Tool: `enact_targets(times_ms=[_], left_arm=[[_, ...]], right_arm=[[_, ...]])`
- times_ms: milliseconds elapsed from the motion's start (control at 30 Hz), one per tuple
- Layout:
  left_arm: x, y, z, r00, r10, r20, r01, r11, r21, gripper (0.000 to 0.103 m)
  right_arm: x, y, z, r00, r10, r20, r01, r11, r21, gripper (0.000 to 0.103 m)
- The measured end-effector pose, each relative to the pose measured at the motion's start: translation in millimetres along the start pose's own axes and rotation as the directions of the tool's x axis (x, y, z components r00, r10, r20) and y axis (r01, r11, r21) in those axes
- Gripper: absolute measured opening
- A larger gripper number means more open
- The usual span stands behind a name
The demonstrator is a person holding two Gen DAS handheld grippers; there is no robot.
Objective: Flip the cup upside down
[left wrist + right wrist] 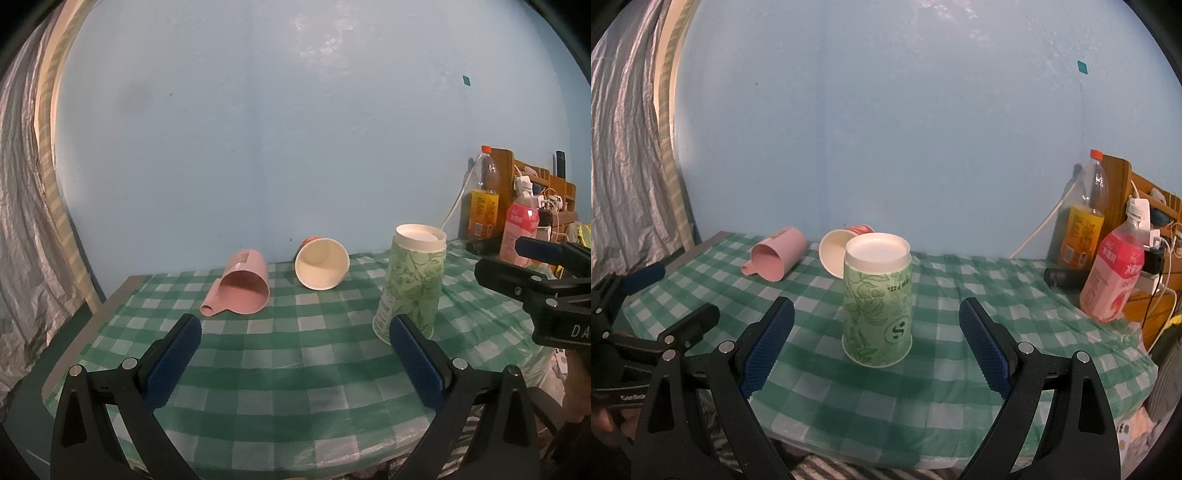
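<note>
Green-patterned paper cup (877, 310): inverted on checked tablecloth (979, 280), standing just ahead of right gripper (877, 347), between its spread blue pads, untouched. Left gripper (295, 362): jaws apart, empty; cup off its right fingertip.

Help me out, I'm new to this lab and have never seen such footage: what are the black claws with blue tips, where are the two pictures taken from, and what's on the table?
The claws are two hand-held grippers, one in each of a person's hands; no robot arm is involved. Each carries a fisheye camera looking along its blue-padded fingers, so one picture comes from the left gripper and the other from the right gripper. Both are open and hold nothing.

On the green checked tablecloth a green patterned cup stands upside down, rim on the cloth. Behind it a pink mug and a white paper cup lie on their sides. At the right stand an orange drink bottle and a pink bottle.
</note>
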State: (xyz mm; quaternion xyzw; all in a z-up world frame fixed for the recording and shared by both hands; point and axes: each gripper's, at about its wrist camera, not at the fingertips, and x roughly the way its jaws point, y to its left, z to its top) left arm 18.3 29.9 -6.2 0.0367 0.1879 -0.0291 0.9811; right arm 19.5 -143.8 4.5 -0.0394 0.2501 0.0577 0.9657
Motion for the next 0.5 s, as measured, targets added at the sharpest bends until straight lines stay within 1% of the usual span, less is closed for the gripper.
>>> enact_targets(times_ms=[500], left_arm=[[3.0, 1.9, -1.0, 1.000, -0.020, -0.021, 0.020, 1.000, 0.002, 0.103]], right_arm=[[-0.2, 0.6, 0.2, 1.000, 0.001, -0.002, -0.001, 1.000, 0.001, 0.090]])
